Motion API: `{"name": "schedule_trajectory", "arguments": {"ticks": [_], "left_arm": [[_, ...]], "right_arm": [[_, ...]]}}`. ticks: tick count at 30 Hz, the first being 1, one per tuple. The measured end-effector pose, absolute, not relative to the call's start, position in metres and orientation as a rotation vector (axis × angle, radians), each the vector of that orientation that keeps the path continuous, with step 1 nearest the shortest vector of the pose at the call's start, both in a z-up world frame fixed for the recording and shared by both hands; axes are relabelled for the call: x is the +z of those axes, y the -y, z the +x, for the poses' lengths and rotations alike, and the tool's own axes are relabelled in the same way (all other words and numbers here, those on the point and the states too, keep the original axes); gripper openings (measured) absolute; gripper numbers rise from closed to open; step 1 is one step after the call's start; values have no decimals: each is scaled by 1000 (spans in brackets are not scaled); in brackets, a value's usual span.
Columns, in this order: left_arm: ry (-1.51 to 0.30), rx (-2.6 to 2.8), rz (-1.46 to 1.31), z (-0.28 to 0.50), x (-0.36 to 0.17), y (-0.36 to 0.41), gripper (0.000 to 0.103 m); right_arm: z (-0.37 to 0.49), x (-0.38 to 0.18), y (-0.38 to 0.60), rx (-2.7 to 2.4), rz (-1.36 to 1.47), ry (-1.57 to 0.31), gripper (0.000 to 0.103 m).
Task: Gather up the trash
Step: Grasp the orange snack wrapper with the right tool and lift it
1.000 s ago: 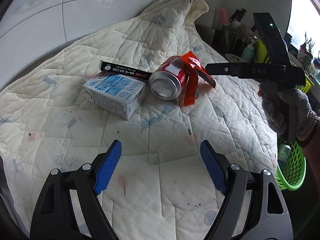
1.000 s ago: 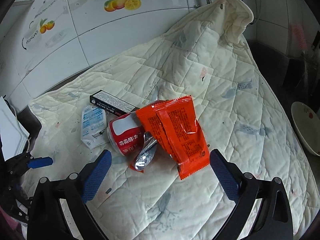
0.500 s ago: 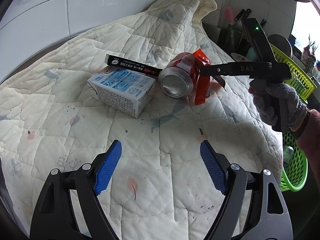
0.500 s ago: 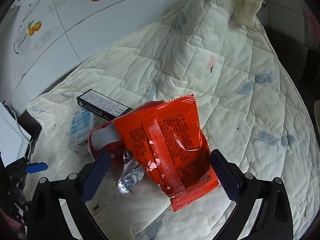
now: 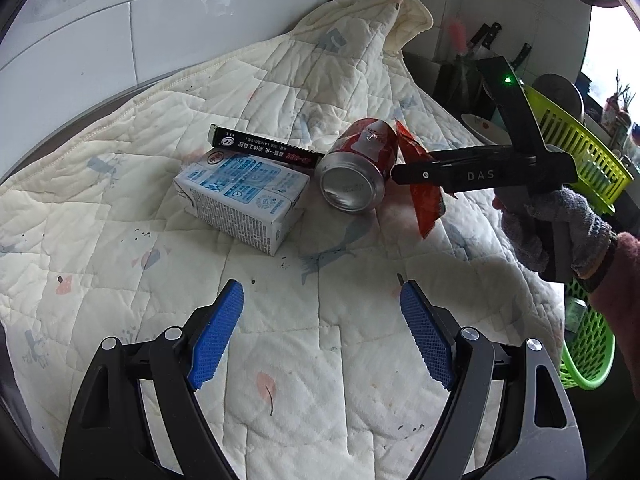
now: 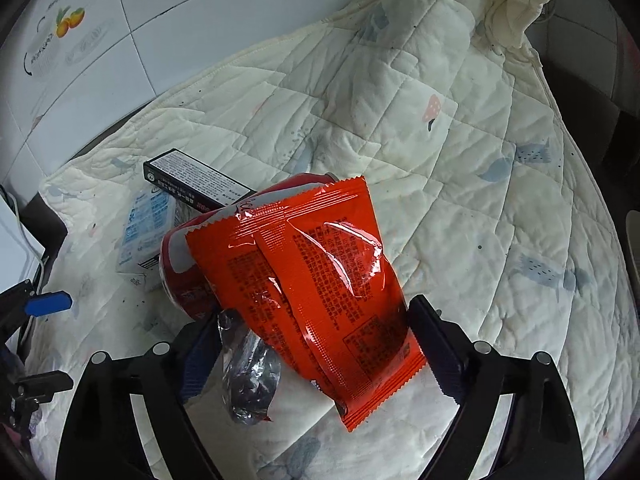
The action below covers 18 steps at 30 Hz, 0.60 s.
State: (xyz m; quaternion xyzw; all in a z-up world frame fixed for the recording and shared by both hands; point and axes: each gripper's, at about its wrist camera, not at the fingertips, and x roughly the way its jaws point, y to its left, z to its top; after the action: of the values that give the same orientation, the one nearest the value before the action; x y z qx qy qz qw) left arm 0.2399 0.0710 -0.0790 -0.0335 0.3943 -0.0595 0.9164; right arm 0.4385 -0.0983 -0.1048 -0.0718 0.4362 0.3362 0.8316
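Observation:
Trash lies on a cream quilt (image 5: 132, 216): a white and blue milk carton (image 5: 244, 196), a red can (image 5: 356, 176) on its side, a long black box (image 5: 264, 146) behind them, and an orange wrapper (image 6: 320, 272) leaning on the can. My right gripper (image 6: 312, 320), held by a gloved hand (image 5: 552, 232), straddles the wrapper's lower end. Its jaws are closing, the wrapper and a crumpled silver piece (image 6: 248, 376) between them, the pads at its edges. My left gripper (image 5: 320, 320) stands open over bare quilt in front of the carton, nothing between its fingers.
A tiled wall (image 5: 160, 32) borders the quilt at the back. A yellow-green basket (image 5: 580, 152) and a green basket (image 5: 588, 348) stand past the quilt's right edge, near a plate (image 5: 484, 128) and knives. White things sit at the left edge of the right wrist view.
My right gripper came down and forward until the orange wrapper sits between its fingers, which have drawn in a little. The left gripper has hardly moved and stays open.

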Motion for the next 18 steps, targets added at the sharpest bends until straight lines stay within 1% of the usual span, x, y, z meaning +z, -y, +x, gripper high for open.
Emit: {"name": "schedule_trajectory", "arguments": {"ticks": [1,4,15,16,17,18], "left_arm": [[-811,-123,-68,240,-79,-71,80],[-815,-121,-65,241,-81,-70,80],[-823,-109,-67,246,-86,-69,80],[-823,-108,-67,247,-86,-69,80],[-822,-109,-66,248,-86,-69,80],[-821,-110,-64,250,-85,-68,80]], "right_arm": [[440,-105,99,716,-145,-926,93],[445,-108,100,719,-129,-931,94],[462,-119,108,773,-53,-987,94],[461,-119,109,779,-47,-988,90],[460,-119,111,777,-47,-987,78],[459,-119,112,765,-48,-985,74]]}}
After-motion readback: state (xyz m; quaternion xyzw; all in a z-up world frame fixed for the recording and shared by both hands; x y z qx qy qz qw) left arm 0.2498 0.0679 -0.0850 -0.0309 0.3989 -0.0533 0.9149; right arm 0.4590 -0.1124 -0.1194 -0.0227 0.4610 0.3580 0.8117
